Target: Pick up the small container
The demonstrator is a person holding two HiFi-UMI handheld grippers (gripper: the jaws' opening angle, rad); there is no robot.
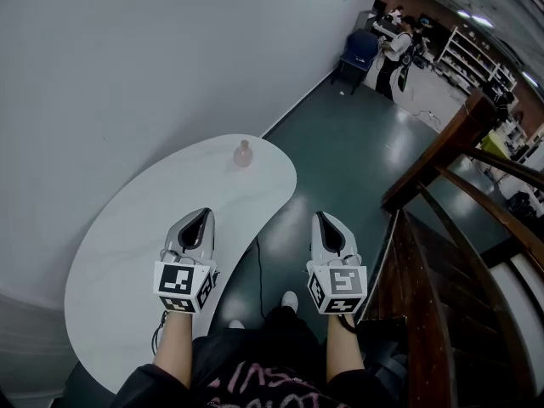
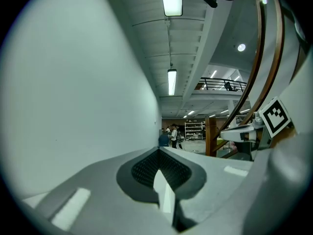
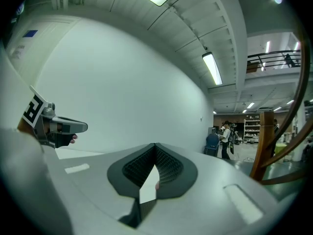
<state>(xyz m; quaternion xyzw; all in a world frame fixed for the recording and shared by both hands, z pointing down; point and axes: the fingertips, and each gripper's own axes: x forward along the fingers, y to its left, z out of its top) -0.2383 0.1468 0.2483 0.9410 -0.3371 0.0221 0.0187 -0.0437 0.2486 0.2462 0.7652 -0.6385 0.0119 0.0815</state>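
Observation:
The small container (image 1: 243,153), a pinkish bottle-like thing, stands upright near the far end of the white curved table (image 1: 144,236). My left gripper (image 1: 206,214) hovers over the table's near right part, well short of the container, with its jaws together and nothing in them. My right gripper (image 1: 323,218) is held beside the table's edge over the dark floor, jaws also together and empty. In the left gripper view the left gripper (image 2: 159,151) points at the distant room, and the container is out of sight. The right gripper (image 3: 155,146) faces the white wall.
A white wall (image 1: 127,66) runs along the table's far side. A wooden stair rail (image 1: 442,147) and steps rise at the right. A black cable (image 1: 259,270) lies on the green floor. A blue chair (image 1: 357,53), people and shelves stand far back.

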